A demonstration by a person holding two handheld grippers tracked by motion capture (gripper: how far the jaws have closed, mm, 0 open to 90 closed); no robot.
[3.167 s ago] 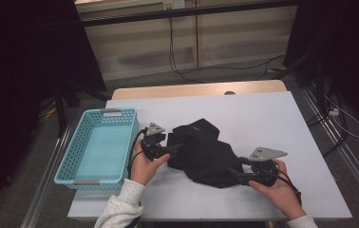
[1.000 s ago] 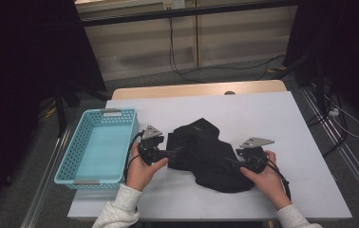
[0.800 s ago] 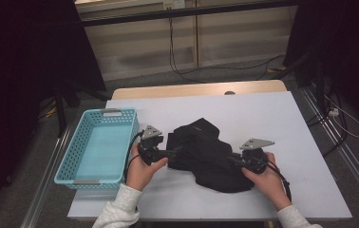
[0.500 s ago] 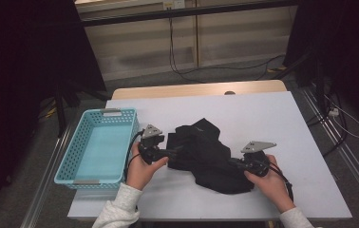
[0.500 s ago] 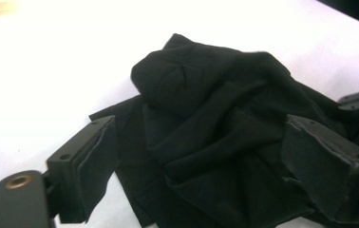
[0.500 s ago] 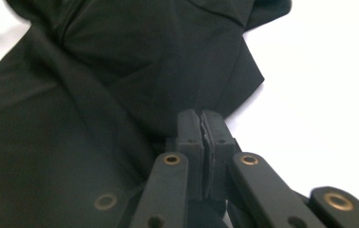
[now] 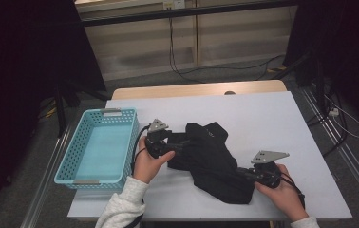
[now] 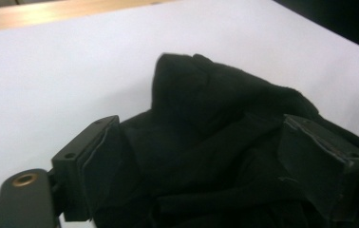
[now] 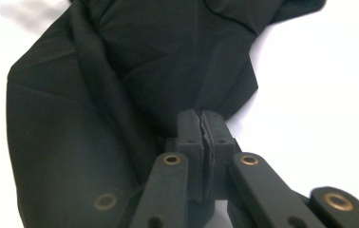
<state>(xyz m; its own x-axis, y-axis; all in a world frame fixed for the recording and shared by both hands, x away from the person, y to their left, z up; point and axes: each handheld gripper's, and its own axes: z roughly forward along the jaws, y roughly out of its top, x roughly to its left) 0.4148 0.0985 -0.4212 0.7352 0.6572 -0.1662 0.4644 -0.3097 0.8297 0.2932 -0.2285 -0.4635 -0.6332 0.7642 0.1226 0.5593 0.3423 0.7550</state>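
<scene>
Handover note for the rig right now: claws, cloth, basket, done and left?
Left claw: jaws wide, bunched black cloth between them; pads not clearly pressing.
Right claw: just closed, shut on the cloth's near-right edge.
Cloth: crumpled, mid-table, right of the blue basket.
Basket: nothing in it.
Done: right grip taken.
Left: probably close the left claw, then straighten or fold the cloth; nothing is in the basket yet.

Lab-like recording room: bare white table (image 7: 282, 123), loose floor cables (image 7: 187, 71), dark curtains (image 7: 21, 71).
</scene>
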